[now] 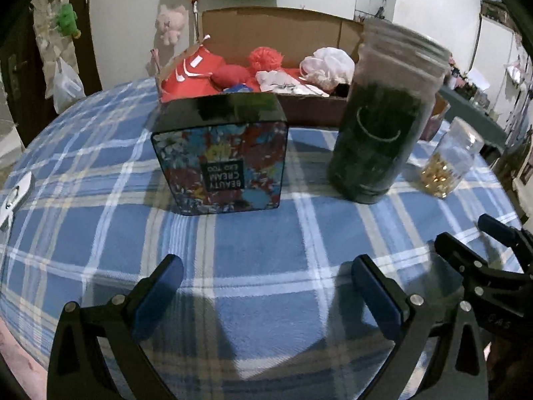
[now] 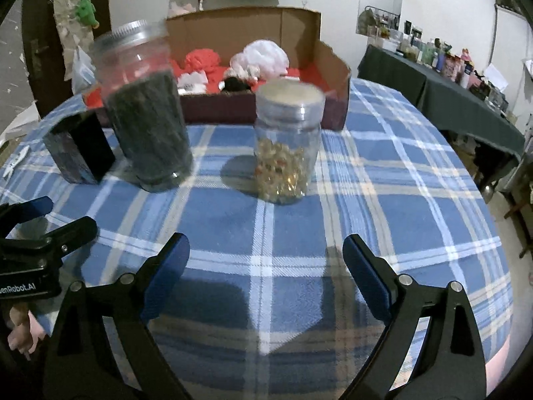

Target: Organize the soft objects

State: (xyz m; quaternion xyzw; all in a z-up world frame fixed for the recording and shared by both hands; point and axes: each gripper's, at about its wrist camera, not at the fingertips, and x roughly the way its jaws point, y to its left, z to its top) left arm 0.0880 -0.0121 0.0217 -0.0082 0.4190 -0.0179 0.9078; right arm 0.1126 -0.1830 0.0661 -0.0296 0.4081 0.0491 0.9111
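**Both grippers apart over plaid desk, soft items in box**

Left gripper point(image 1: 266, 276) and right gripper point(image 2: 266, 256) both hung with jaws wide apart, holding nothing, above the blue-white plaid cloth on the desk point(image 1: 233, 233). Open cardboard box point(image 2: 333, 76) sat at the far side, holding soft things: fluffy red pom-pom point(image 1: 266, 58), white mesh puff point(image 1: 328, 63), red cloth point(image 1: 196, 76). In front of it: glossy floral tin point(image 1: 220, 166), tall clear jar point(image 1: 383, 126) packed with dark green fill, small clear jar point(image 2: 286, 146) with golden beads, grey lid.
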